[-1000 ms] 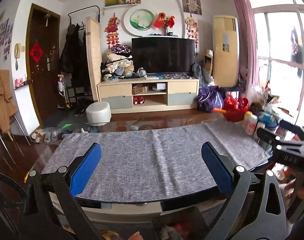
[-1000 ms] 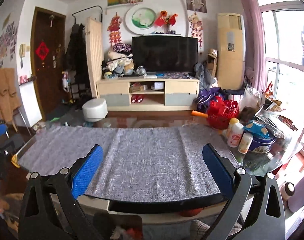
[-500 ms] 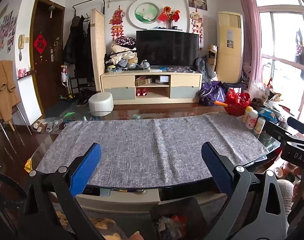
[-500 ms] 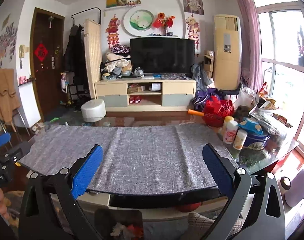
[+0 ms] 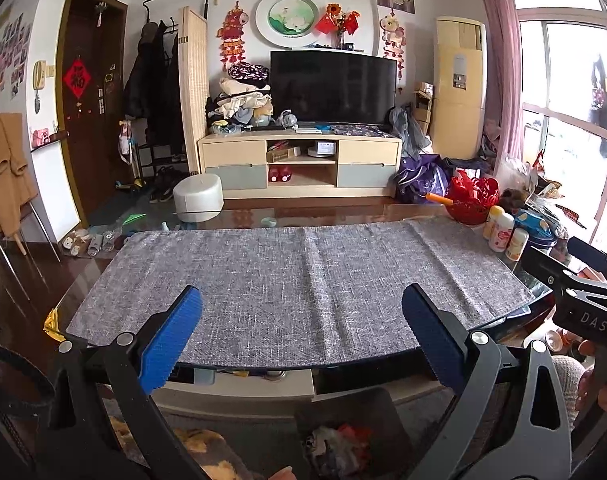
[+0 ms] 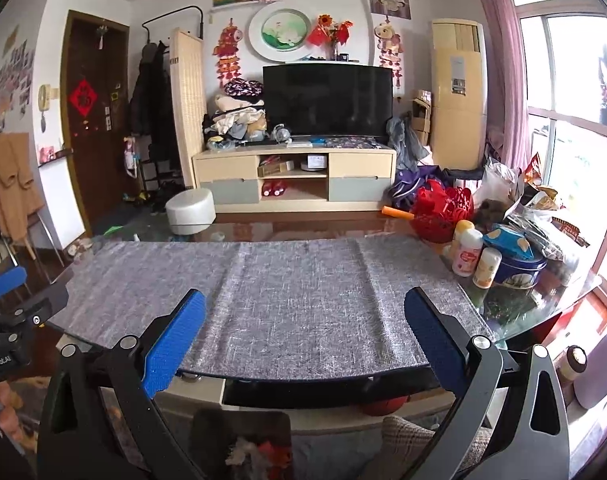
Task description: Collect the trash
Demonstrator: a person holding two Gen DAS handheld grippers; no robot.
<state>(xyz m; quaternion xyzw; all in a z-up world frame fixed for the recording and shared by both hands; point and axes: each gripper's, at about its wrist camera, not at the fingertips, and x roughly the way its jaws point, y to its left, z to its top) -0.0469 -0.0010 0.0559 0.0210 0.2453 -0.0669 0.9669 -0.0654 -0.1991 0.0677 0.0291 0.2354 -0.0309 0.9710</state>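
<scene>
Trash [image 5: 335, 442] sits in the dark bin [image 5: 353, 428] on the floor below the near edge of your worktop [image 5: 503, 322] with its gray cloth [image 5: 295, 280], and your left gripper [image 5: 302, 342] and right gripper [image 6: 305, 344] both hang above it with jaws wide apart, holding nothing.

Desk [image 5: 387, 214]: glossy glass top, reflective along its far edge.
Cloth [image 5: 295, 280]: grey woven fabric, matt and coarse, creased lengthwise.
Left hand-held gripper [image 5: 301, 344]: matt black frame, blue ribbed pads [image 5: 171, 344], shiny metal pivots.
Right hand-held gripper [image 6: 303, 346]: same matt black frame, blue textured pads [image 6: 433, 344].
Bottles [image 6: 467, 252]: smooth plastic, at the desk's right edge.
Tin [image 6: 519, 270]: glossy blue metal.
Floor [image 5: 7, 280]: dark, polished wood.
</scene>
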